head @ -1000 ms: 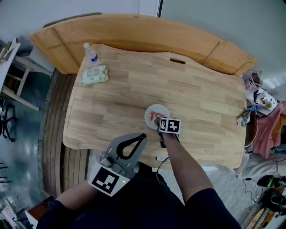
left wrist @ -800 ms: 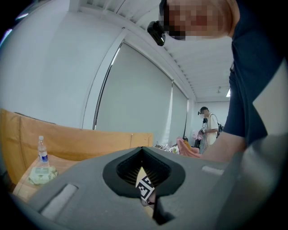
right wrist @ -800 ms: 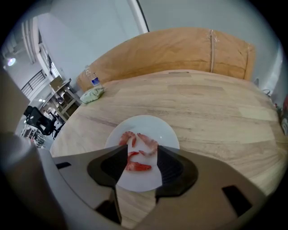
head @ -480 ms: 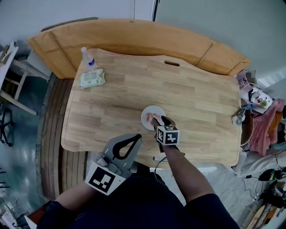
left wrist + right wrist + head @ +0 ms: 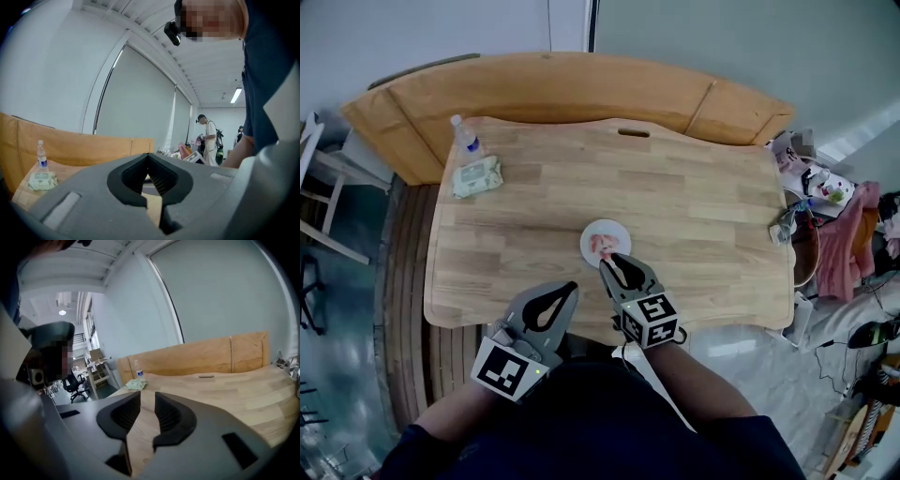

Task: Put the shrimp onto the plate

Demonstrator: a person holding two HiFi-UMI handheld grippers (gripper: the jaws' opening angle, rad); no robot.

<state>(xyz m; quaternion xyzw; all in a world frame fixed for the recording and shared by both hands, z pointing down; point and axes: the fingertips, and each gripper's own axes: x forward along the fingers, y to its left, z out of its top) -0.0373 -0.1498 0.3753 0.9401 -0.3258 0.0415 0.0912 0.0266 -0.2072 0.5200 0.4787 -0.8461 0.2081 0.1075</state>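
A small white plate [image 5: 613,232] sits near the front middle of the wooden table [image 5: 703,216], with the pink shrimp [image 5: 600,246] lying on it. My right gripper [image 5: 610,262] hovers just in front of the plate, tips pointing at it. Its jaws are closing, a narrow gap still shows between them, and nothing is in it [image 5: 147,397]. The left gripper [image 5: 569,287] hangs over the table's front edge, left of the right one. Its tips meet, empty [image 5: 148,155]. Neither gripper view shows the plate or the shrimp.
A water bottle [image 5: 465,137] and a pack of wipes [image 5: 476,175] stand at the table's far left corner. A curved wooden panel [image 5: 581,84] lines the far side. Clutter [image 5: 811,187] lies past the right edge. A person [image 5: 209,140] stands far back in the room.
My right gripper has drawn back from the plate toward the table's front edge, leaving the shrimp on the plate, and its jaws have narrowed. The left gripper has stayed put.
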